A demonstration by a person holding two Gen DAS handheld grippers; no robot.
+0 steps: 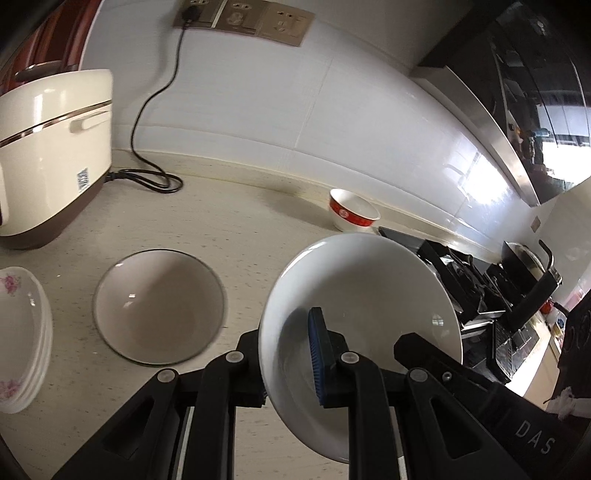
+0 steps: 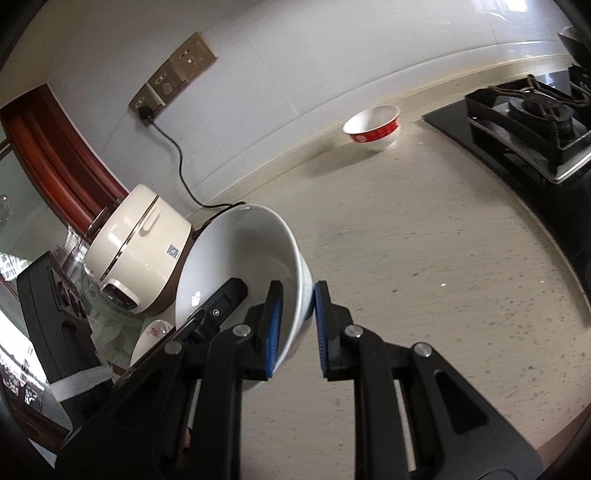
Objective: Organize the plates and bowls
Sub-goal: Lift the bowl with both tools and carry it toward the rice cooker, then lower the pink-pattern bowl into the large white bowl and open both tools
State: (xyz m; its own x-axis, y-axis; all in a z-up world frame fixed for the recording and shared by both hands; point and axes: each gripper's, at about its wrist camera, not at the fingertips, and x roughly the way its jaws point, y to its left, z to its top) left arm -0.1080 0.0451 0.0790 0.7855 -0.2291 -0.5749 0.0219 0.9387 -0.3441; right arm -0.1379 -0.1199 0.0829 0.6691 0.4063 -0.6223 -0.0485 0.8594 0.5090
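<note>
Here, both jaws clamped on white bowl (image 1: 369, 280) rim, bare counter (image 2: 424, 258) beyond

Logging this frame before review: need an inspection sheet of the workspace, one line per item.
Surface: beige speckled counter, dry, no spills seen.
Job's things: white bowl lifted and tilted; grey bowl upright on the counter; red-banded bowl by the wall; stack of floral plates at the left edge.
Clutter: nothing seen.
Grippers: left tongs and right tongs each shut on the white bowl's rim, opposite sides.
Cables: black cord from wall socket to rice cooker, slack coiled behind it.
Surroundings: gas stove, white tiled wall.
</note>
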